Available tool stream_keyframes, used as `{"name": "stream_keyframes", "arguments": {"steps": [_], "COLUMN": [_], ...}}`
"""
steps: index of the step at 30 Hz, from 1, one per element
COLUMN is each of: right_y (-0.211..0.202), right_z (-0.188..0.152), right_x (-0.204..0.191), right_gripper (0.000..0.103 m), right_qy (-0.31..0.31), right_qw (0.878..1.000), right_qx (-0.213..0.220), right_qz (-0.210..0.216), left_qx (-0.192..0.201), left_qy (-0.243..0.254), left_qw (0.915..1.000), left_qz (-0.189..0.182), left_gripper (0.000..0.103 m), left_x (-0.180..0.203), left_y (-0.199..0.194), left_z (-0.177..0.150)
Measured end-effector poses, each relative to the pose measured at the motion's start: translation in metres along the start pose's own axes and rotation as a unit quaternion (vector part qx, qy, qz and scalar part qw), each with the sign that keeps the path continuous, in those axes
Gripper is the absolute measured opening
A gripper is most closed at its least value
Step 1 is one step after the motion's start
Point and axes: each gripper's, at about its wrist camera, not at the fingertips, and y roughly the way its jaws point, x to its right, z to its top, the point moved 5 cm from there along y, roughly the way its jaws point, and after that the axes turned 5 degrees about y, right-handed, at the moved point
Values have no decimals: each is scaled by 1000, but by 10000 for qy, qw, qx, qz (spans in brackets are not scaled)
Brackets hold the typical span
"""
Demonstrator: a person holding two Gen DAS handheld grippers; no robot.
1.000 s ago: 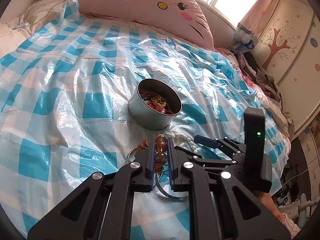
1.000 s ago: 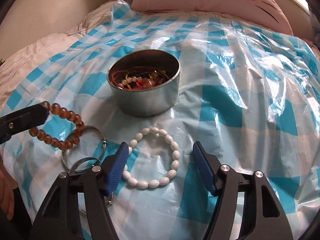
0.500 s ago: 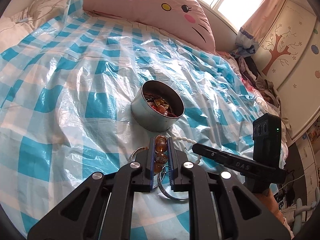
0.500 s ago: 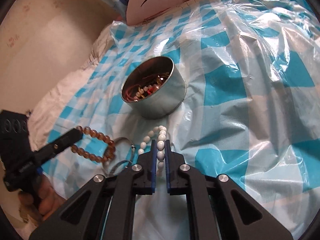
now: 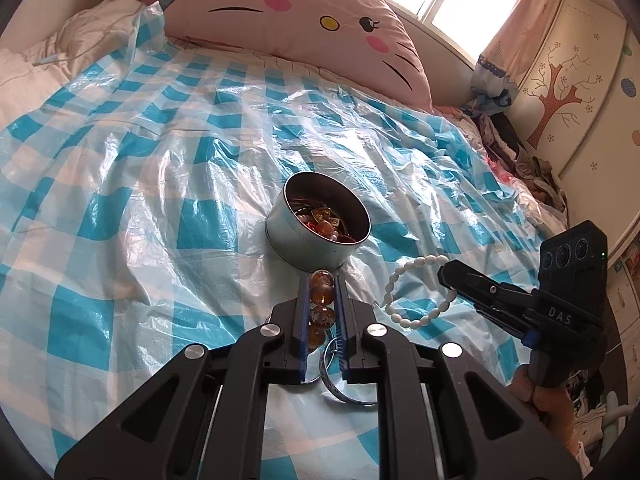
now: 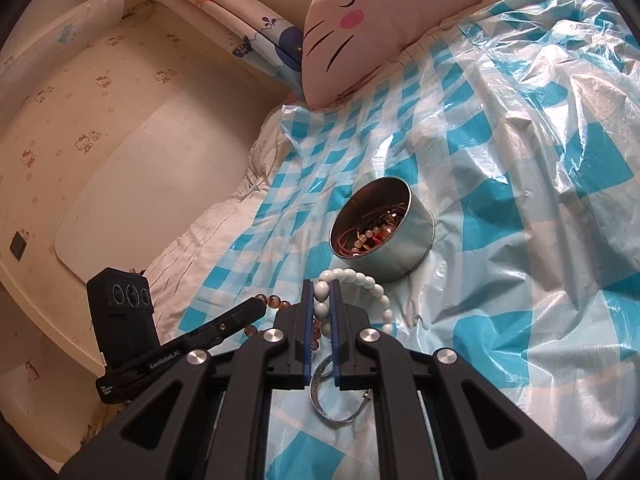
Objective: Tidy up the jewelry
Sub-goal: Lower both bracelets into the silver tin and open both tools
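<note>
A round metal tin [image 5: 316,240] holding mixed jewelry stands on the blue-checked plastic sheet; it also shows in the right wrist view [image 6: 384,236]. My left gripper [image 5: 322,280] is shut on an amber bead bracelet [image 5: 322,300] and holds it above the sheet, just short of the tin. My right gripper [image 6: 321,286] is shut on a white bead bracelet [image 6: 360,284], lifted off the sheet; the bracelet also shows in the left wrist view [image 5: 408,292]. A silver bangle [image 6: 332,396] lies on the sheet below both grippers.
A pink cat-face pillow [image 5: 304,28] lies at the head of the bed. The bed's left side meets a beige wall [image 6: 100,140]. A wardrobe with a tree picture [image 5: 580,80] and piled clothes [image 5: 532,168] stand to the right.
My right gripper shut on the white bracelet and lifted it off the sheet. My left gripper rose with the amber bracelet. The silver bangle stayed on the sheet.
</note>
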Motion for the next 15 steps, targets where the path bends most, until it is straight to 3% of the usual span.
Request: {"name": "stream_keyframes", "arguments": {"steps": [9, 15], "right_y": [-1, -1], "right_z": [0, 4], "right_x": [-12, -15], "right_gripper": [8, 8], "right_qy": [-164, -161], "right_qw": [9996, 9992], "right_qx": [76, 125], "right_qz": [219, 337], "left_qx": [186, 277], "left_qy": [475, 629], "left_qw": [9977, 9963], "left_qz": [453, 524], "left_gripper": [11, 11], "left_x": [10, 15], "left_y": [-7, -9], "left_z": [3, 6]}}
